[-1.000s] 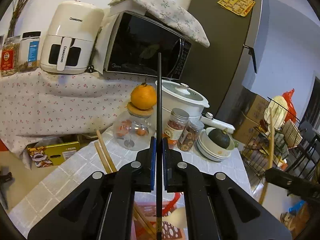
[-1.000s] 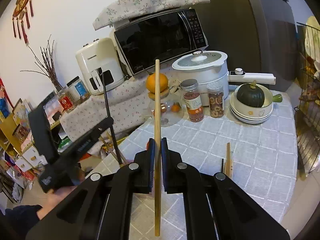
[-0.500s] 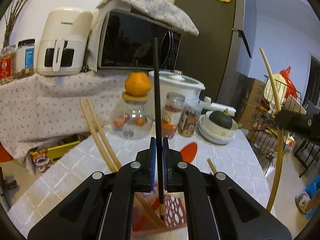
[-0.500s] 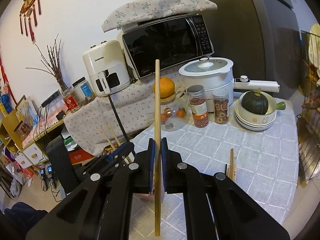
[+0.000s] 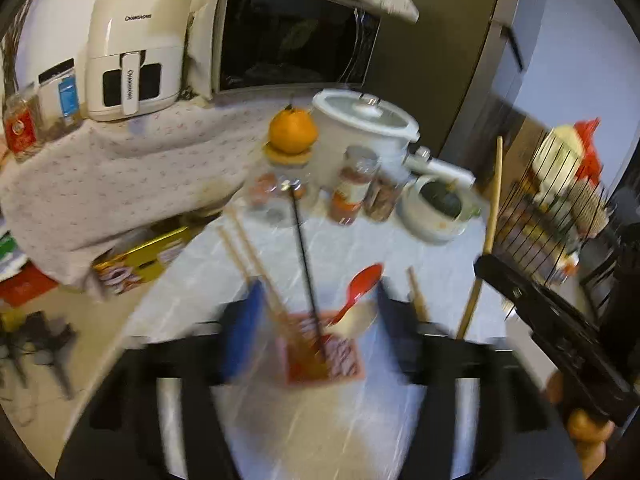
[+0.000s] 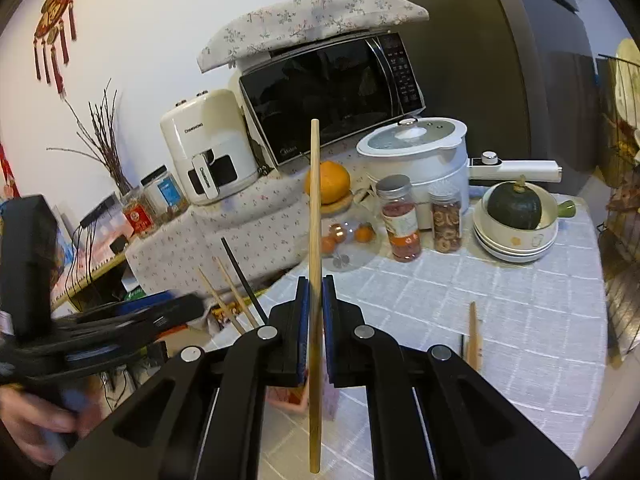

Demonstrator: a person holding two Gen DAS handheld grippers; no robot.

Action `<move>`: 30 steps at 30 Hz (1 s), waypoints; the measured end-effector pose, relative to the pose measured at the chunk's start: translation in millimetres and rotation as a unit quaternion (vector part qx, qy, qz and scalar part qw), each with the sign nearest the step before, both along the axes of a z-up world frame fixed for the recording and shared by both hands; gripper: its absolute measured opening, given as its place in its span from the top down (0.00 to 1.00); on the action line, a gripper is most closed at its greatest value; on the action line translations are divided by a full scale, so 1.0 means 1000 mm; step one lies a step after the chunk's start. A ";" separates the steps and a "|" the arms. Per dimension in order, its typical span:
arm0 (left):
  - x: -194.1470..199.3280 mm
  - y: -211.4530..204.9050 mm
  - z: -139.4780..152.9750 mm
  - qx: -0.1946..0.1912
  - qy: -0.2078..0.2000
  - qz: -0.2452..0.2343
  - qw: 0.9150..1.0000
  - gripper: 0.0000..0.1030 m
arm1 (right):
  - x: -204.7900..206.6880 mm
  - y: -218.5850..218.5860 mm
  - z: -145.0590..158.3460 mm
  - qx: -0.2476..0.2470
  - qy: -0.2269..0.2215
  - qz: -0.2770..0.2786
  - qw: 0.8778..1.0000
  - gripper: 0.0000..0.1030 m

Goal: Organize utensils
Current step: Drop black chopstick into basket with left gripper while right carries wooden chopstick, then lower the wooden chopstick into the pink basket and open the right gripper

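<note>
Only the left wrist view looks down into the red utensil holder (image 5: 324,354), where the black chopstick (image 5: 304,264) leans with two wooden chopsticks (image 5: 256,268) and a red spoon (image 5: 360,286); in the right wrist view the fingers hide most of that holder. Beyond both grippers stand an orange (image 6: 327,182) on a glass jar, two spice jars (image 6: 401,218) and a white pot (image 6: 416,152) (the left view is blurred). The left gripper (image 5: 316,308) has just been opening and stands wide, the black chopstick between its fingers but untouched, while the right gripper (image 6: 315,312) pinches a wooden chopstick (image 6: 315,240) upright.
</note>
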State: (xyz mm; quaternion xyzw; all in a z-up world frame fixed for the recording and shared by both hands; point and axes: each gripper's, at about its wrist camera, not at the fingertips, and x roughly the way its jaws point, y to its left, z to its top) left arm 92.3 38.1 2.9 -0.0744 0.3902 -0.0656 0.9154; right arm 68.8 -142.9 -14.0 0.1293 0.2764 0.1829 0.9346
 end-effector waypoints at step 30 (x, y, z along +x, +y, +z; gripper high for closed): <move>0.016 0.072 -0.033 -0.088 0.135 0.079 0.984 0.30 | 0.005 0.045 -0.005 -0.111 -0.044 -0.007 0.993 0.92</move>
